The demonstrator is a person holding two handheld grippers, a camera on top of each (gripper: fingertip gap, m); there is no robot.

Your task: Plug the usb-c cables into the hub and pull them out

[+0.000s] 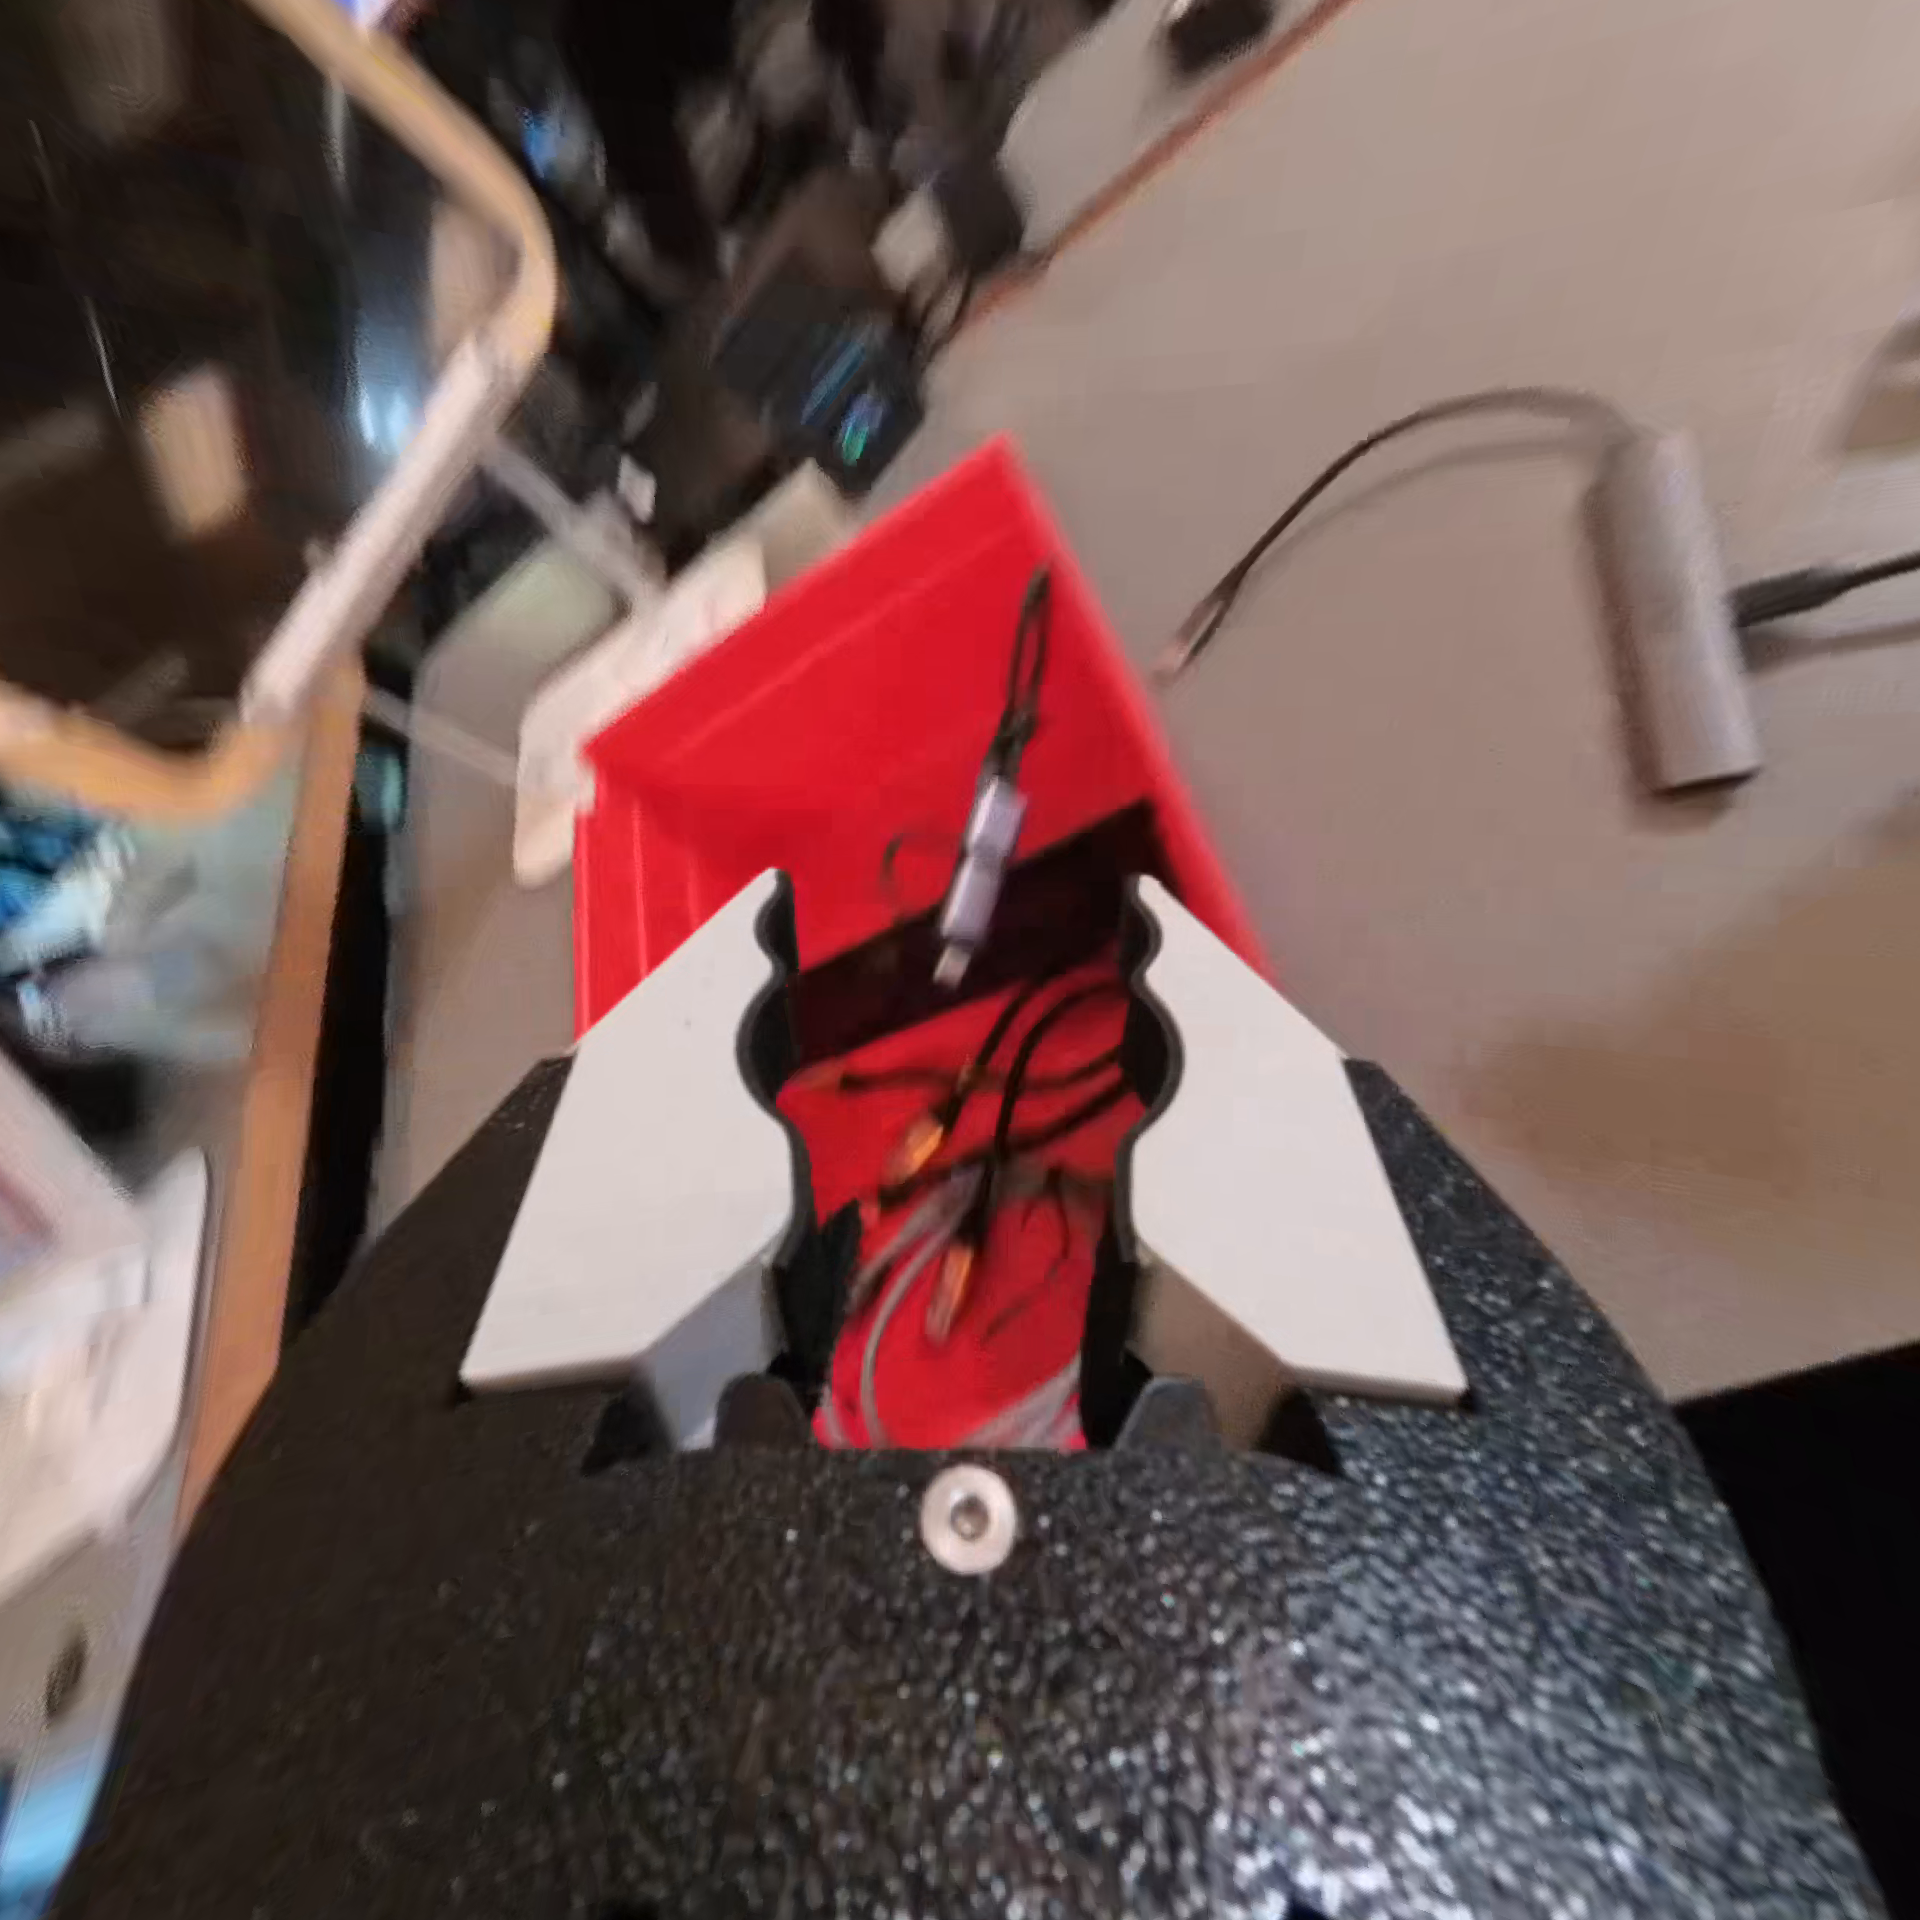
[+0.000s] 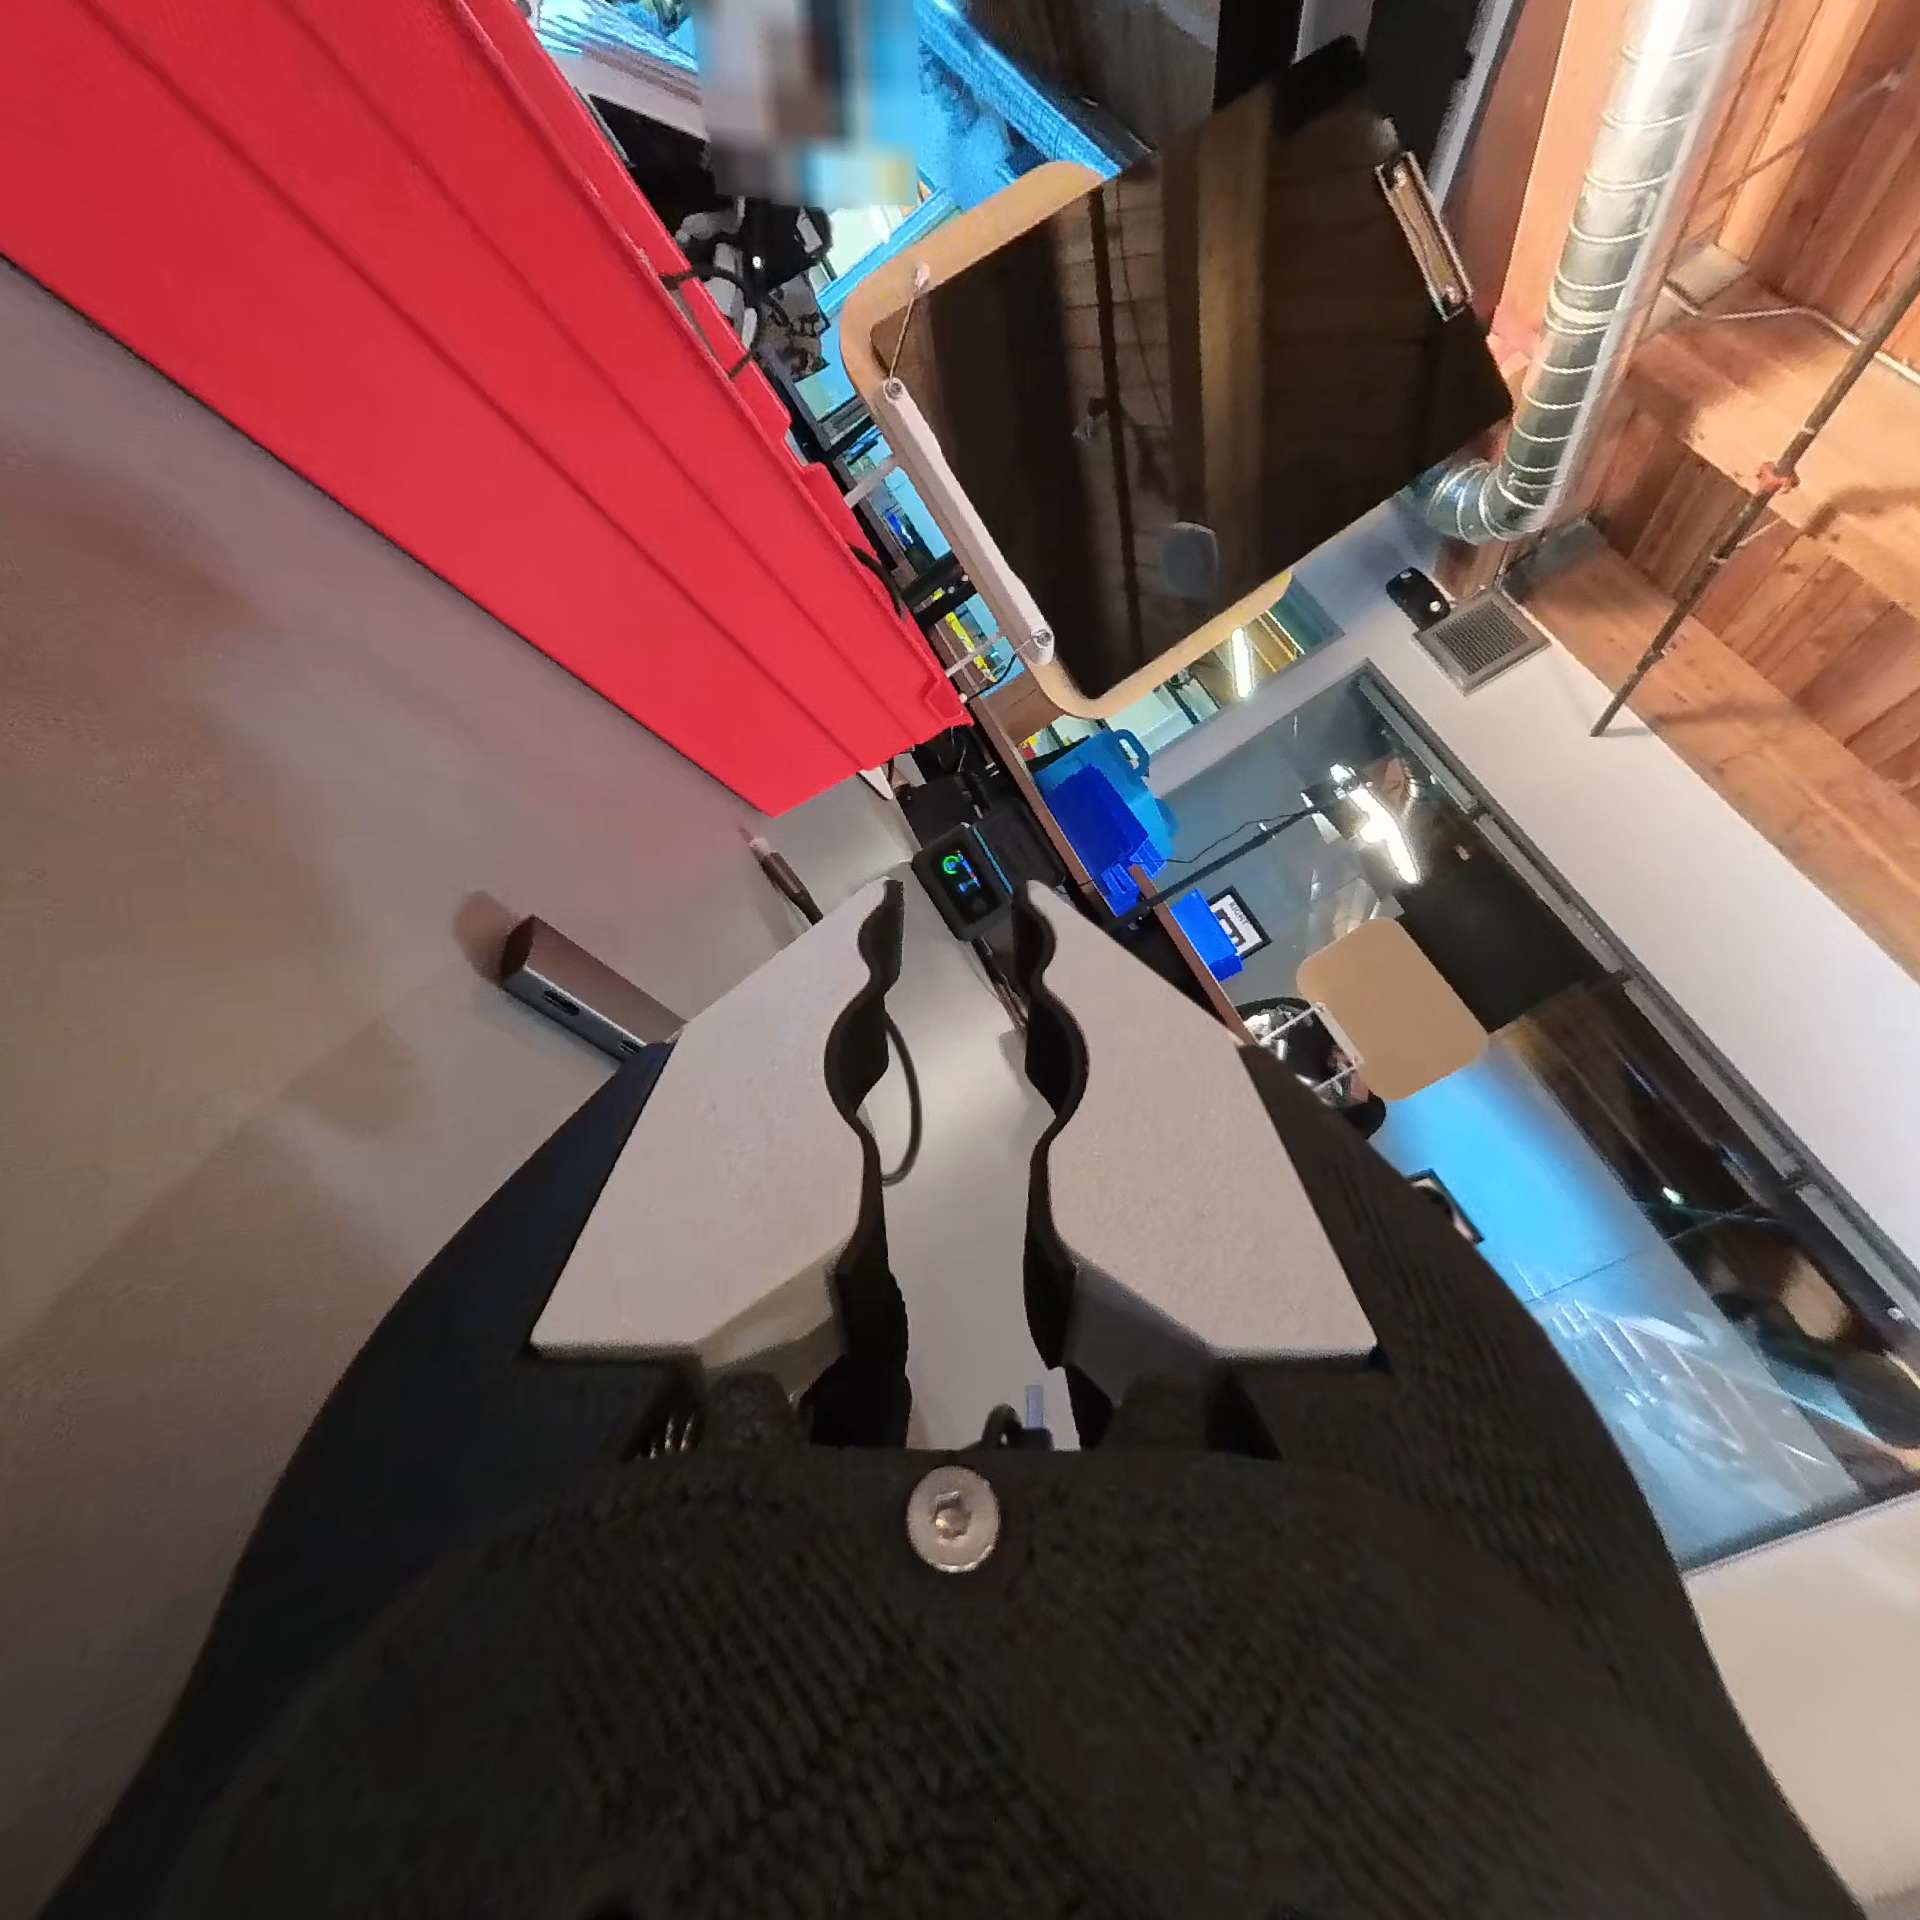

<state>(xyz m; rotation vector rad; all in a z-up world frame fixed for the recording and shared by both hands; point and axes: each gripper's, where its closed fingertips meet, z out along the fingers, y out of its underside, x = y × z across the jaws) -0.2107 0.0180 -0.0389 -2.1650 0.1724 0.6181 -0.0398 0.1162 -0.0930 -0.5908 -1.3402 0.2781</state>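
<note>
Our left gripper [image 1: 961, 935] hangs spread and empty over the red bin [image 1: 831, 665], we judge to pick a cable [image 1: 982, 842] from the tangle inside. Our right gripper [image 2: 961, 914] waits empty, jaws parted, the hub [image 2: 587, 992] on the table [image 2: 260, 831] just beyond its left finger.

In the left wrist view, bare desk [image 1: 1455, 935] lies open at right between the red bin [image 1: 831, 675] and the grey hub [image 1: 1673, 613]. Tangled cables [image 1: 997, 1143] crowd the bin floor at frame centre.
</note>
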